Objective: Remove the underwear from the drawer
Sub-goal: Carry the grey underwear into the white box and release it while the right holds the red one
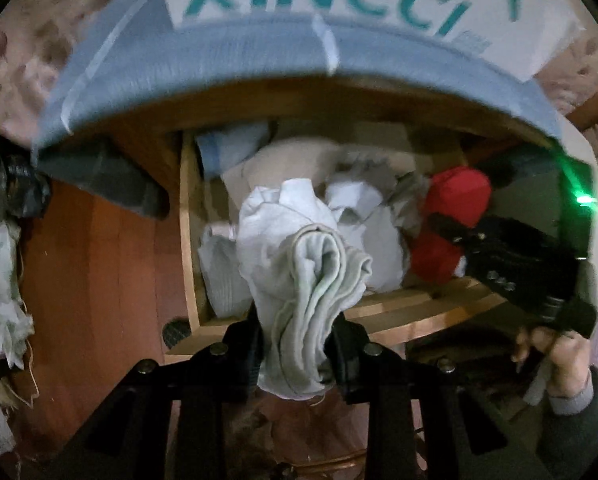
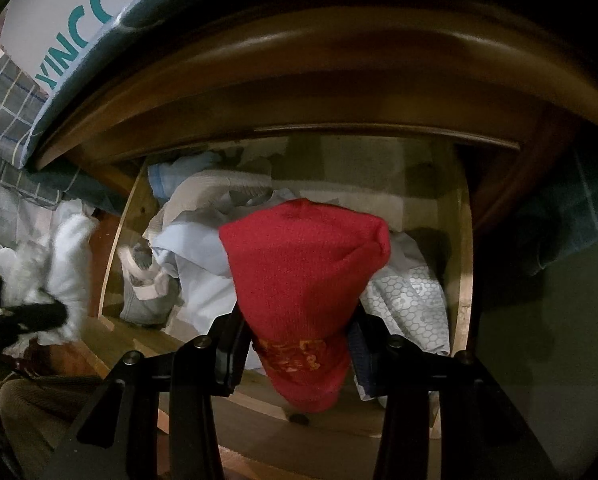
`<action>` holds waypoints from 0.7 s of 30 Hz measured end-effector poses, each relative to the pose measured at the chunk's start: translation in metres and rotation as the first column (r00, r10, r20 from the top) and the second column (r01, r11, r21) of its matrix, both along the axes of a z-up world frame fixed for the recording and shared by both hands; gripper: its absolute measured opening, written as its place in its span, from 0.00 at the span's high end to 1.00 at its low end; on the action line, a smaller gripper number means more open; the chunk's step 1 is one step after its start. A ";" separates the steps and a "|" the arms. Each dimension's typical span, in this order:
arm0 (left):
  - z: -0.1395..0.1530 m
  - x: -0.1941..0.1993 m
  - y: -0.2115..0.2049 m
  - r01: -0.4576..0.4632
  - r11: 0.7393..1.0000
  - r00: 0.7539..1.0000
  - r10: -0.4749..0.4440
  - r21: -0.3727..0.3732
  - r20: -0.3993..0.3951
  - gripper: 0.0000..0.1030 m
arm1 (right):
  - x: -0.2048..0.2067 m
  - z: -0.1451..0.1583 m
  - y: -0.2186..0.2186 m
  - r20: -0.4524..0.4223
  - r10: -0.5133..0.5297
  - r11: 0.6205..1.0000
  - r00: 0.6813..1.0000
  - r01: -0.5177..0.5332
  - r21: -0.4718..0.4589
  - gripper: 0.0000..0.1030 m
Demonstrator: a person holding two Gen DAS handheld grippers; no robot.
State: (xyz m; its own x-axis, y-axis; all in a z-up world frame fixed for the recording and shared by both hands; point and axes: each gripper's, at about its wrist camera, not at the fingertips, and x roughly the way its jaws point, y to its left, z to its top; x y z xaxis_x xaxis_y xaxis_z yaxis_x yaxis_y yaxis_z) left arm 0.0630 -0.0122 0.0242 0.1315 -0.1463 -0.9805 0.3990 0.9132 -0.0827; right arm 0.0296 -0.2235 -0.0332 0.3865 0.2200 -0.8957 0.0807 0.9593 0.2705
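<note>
A pale grey garment [image 1: 303,292] hangs bunched between the fingers of the left gripper [image 1: 295,344], which are closed on its folds, above the open wooden drawer [image 1: 399,308]. A red knit piece [image 2: 303,280] with a patterned band sits clamped between the fingers of the right gripper [image 2: 299,356], over the same drawer [image 2: 465,264]. Inside the drawer lie more crumpled clothes [image 2: 195,264] in white, light blue and beige, and a hexagon-print cloth [image 2: 411,300] at the right. In the left view, a hand [image 1: 555,356] in a dark sleeve holds the right gripper's black body. Above the drawer, a blue-edged mattress [image 1: 235,52] carries a white sheet lettered in teal.
</note>
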 end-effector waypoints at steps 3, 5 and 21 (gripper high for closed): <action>0.024 -0.004 -0.002 0.027 0.999 0.999 -0.026 -0.021 0.048 0.72 | 0.000 -0.002 0.001 -0.004 0.004 1.000 1.000 -0.004 -0.008 0.60; 0.043 -0.006 -0.003 0.046 0.998 0.996 -0.043 -0.041 0.078 0.72 | 0.000 -0.003 0.001 -0.007 0.005 1.000 1.000 -0.005 -0.012 0.60; 0.209 0.041 -0.022 0.068 0.991 0.906 -0.013 -0.115 0.423 0.72 | 0.000 -0.002 0.002 -0.005 0.008 1.000 1.000 -0.008 -0.016 0.60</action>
State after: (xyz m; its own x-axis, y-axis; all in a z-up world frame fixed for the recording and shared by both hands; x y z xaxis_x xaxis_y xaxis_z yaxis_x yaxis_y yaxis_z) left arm 0.1036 -0.0337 0.2329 0.5184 -0.2771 -0.8090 0.4579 0.8889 -0.0111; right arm 0.0293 -0.2216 -0.0351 0.3808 0.2090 -0.9007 0.0744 0.9640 0.2551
